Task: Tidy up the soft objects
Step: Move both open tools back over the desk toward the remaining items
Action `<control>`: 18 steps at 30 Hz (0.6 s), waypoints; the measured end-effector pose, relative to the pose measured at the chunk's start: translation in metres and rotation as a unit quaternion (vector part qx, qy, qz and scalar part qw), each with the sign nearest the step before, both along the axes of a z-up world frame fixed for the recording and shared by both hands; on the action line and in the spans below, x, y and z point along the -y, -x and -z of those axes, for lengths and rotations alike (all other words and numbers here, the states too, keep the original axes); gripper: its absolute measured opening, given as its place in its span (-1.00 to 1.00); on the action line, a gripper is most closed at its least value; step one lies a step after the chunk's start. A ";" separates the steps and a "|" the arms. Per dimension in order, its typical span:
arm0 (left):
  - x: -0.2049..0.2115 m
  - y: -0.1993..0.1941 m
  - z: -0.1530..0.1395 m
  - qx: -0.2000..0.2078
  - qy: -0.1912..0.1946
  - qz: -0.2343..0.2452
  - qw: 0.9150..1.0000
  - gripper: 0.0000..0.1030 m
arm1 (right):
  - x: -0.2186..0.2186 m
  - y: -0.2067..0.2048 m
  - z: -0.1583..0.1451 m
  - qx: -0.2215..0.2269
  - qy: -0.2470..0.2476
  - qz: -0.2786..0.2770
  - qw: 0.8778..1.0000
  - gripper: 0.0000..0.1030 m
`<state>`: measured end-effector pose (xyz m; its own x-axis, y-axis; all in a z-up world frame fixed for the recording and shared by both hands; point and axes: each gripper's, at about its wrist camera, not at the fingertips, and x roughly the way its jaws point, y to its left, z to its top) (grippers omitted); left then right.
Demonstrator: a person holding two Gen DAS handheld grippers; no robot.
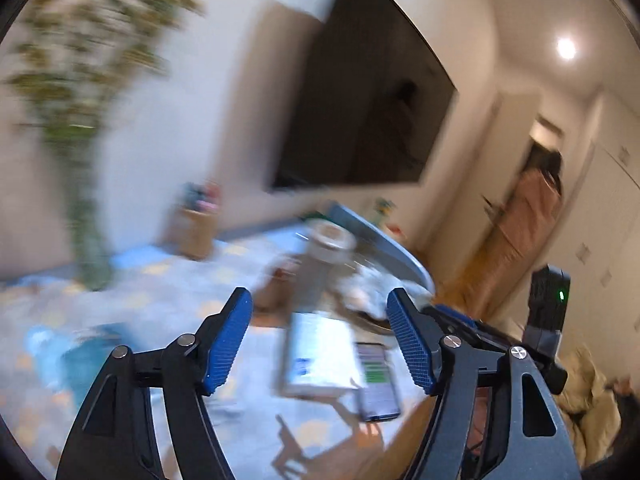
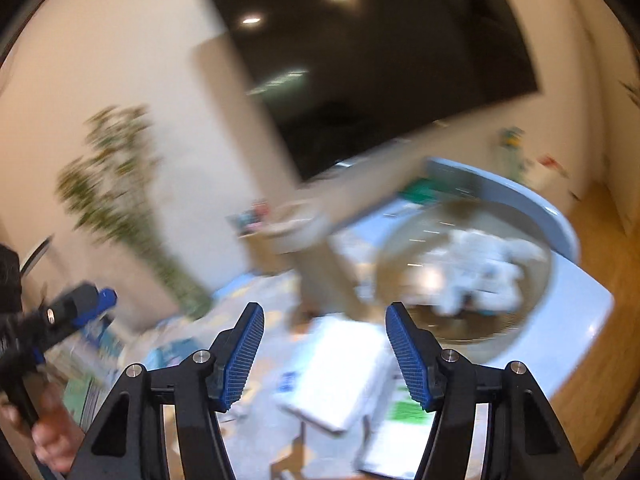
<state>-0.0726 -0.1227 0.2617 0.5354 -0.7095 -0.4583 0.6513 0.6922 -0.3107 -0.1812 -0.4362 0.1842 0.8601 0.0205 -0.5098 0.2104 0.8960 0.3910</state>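
Observation:
Both views are blurred by motion. My left gripper (image 1: 320, 332) is open and empty, held above a pale blue play mat (image 1: 168, 280). My right gripper (image 2: 324, 344) is open and empty too. A round basket (image 2: 404, 240) holds white soft toys (image 2: 484, 276) ahead and to the right of the right gripper. The same basket (image 1: 360, 296) shows faintly between the left gripper's fingers. The left gripper also shows at the left edge of the right wrist view (image 2: 80, 308).
A white tablet (image 2: 340, 372) and a phone (image 1: 378, 380) lie on the mat below the grippers. A large dark TV (image 1: 360, 92) hangs on the wall. A potted plant (image 1: 88, 120) stands at left. A cardboard box (image 1: 196, 228) sits by the wall. A person (image 1: 524, 220) stands in the hallway.

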 end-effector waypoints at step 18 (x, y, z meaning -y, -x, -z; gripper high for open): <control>-0.175 -0.047 0.211 -0.123 -0.041 -0.296 0.946 0.67 | -0.249 -0.107 0.135 -0.069 0.189 -0.202 0.958 0.25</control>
<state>-0.0260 0.0525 0.0502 0.6972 -0.2754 -0.6619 0.0566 0.9416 -0.3321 -0.0740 -0.1873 0.0491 0.7446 0.1283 -0.6550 -0.1570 0.9875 0.0150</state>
